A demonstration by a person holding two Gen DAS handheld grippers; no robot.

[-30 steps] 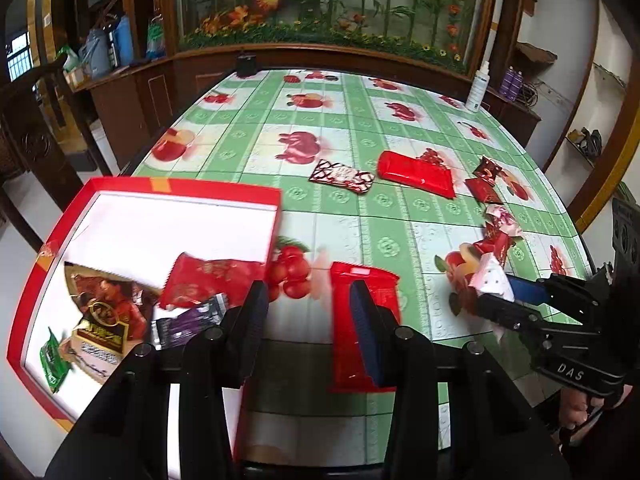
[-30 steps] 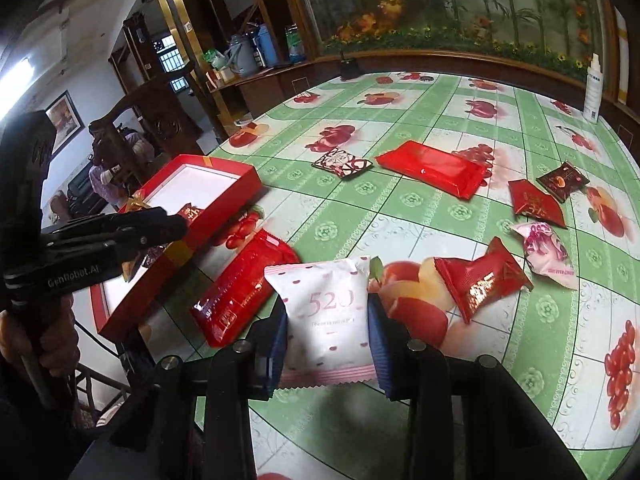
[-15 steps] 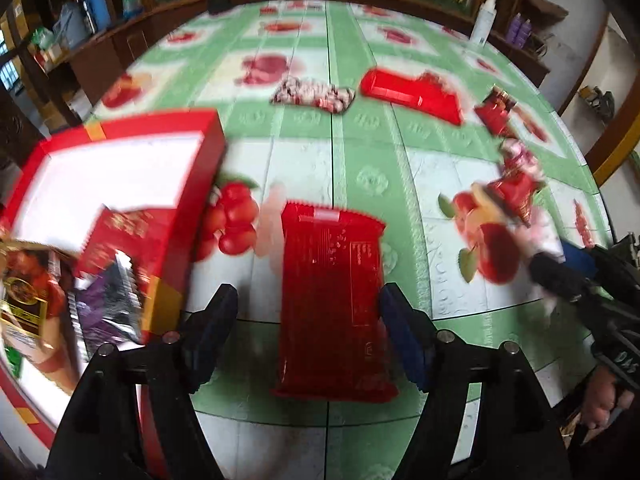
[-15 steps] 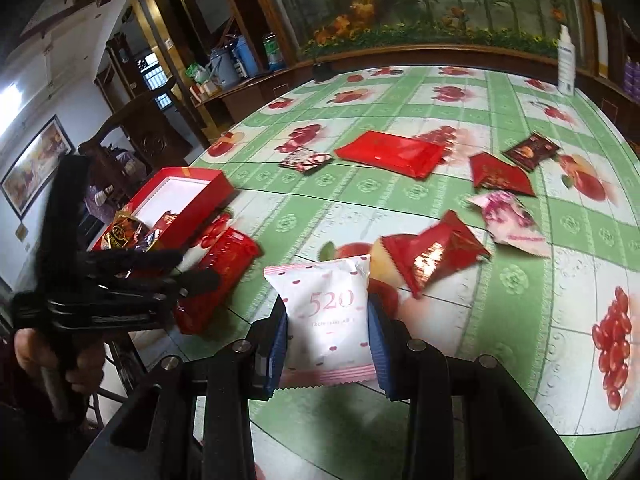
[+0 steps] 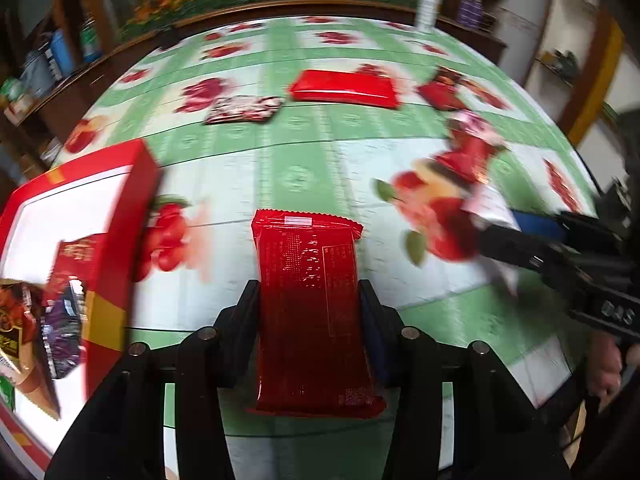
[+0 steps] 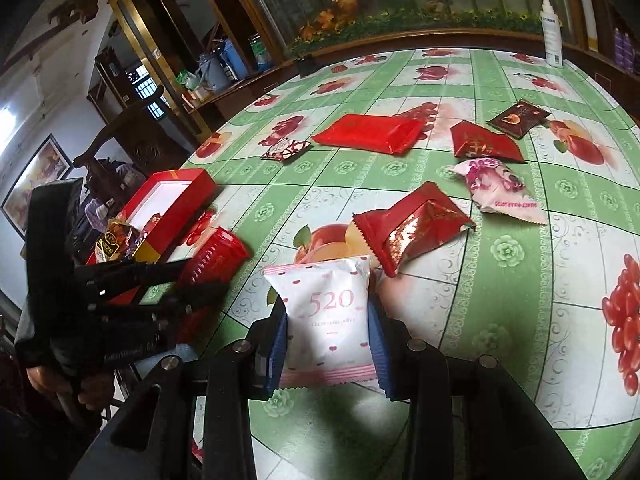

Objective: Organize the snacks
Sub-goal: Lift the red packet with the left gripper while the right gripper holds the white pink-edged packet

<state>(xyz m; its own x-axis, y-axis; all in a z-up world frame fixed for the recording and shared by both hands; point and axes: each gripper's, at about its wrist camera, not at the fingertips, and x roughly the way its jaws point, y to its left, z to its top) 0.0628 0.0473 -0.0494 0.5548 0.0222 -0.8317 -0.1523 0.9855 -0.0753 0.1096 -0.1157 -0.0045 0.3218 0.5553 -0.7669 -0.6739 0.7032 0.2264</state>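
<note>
The long red snack packet (image 5: 312,304) lies flat on the desk (image 5: 296,168) just right of the red box (image 5: 120,200), and the left gripper (image 5: 310,300) straddles its middle; its jaws have just been closing and now press the packet's two long edges, so it grips the packet; the box, white inside, already holds several snacks at its near end; beside it, the right gripper (image 6: 329,322) is clamped on the white "520" pouch (image 6: 326,308), held over the desk; farther out lie a second long red packet (image 6: 368,133), a crumpled red wrapper (image 6: 412,226), a pink pouch (image 6: 496,190) and other small packs. To do this step well, the left gripper should probably lift the packet straight up until it clears the box wall, keep it level so the slick film does not slide, then carry it left and lay it in the bare white part of the box; the pouch can follow once that gripper is clear.
</note>
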